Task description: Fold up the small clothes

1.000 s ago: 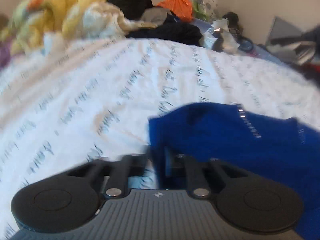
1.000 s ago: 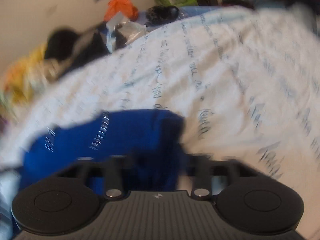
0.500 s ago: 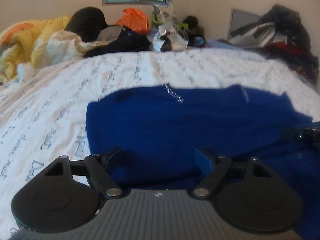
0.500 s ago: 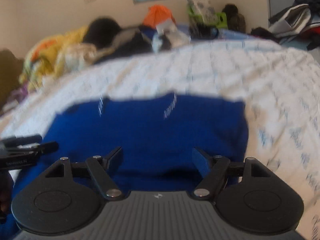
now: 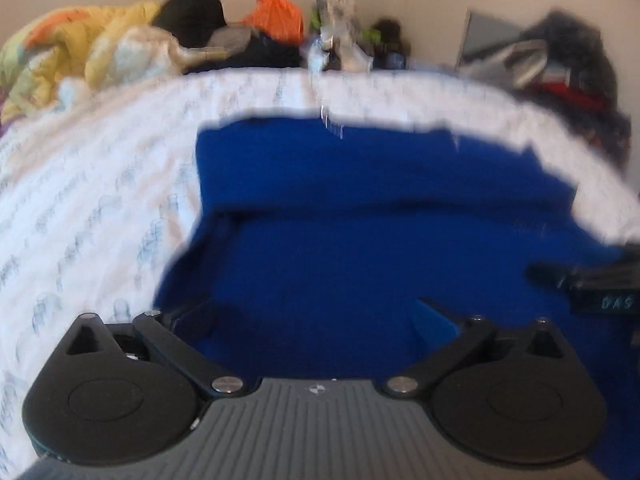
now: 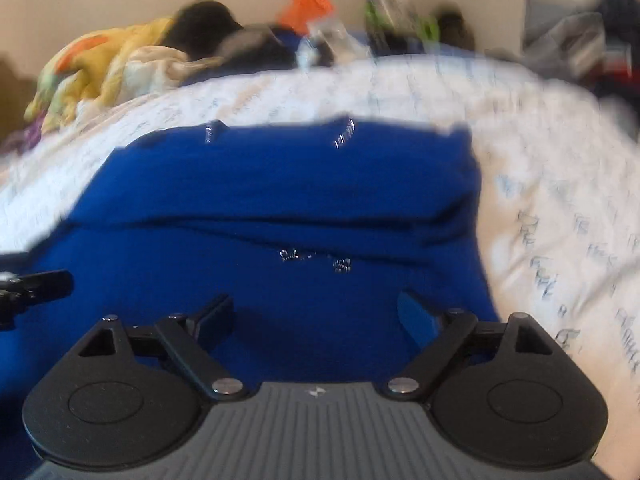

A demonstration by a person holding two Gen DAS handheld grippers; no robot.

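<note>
A royal-blue garment (image 5: 360, 208) lies on the white script-printed bed sheet (image 5: 92, 216), its far part doubled over into a band with a crease across it (image 6: 280, 220). Small white stitch marks show on its far edge (image 6: 344, 136). My left gripper (image 5: 316, 318) hovers over the garment's near left part; its jaws are opening wide with nothing pinched between them. My right gripper (image 6: 314, 316) hangs over the near right part, jaws also opening, only flat cloth beneath. Each gripper shows at the other view's edge: the right gripper (image 5: 584, 280) and the left gripper (image 6: 36, 288).
At the head of the bed lie a yellow and orange quilt (image 5: 80, 48), dark clothes (image 5: 192, 12) and an orange bag (image 5: 280, 16). More clothes are heaped at the right (image 5: 572, 68). Bare sheet stretches to the left (image 5: 60, 240) and right (image 6: 560, 200) of the garment.
Both grippers were shut on the blue garment's edge a second ago. They have let go, opened wide and drawn back toward the near side, leaving the cloth folded over on the bed.
</note>
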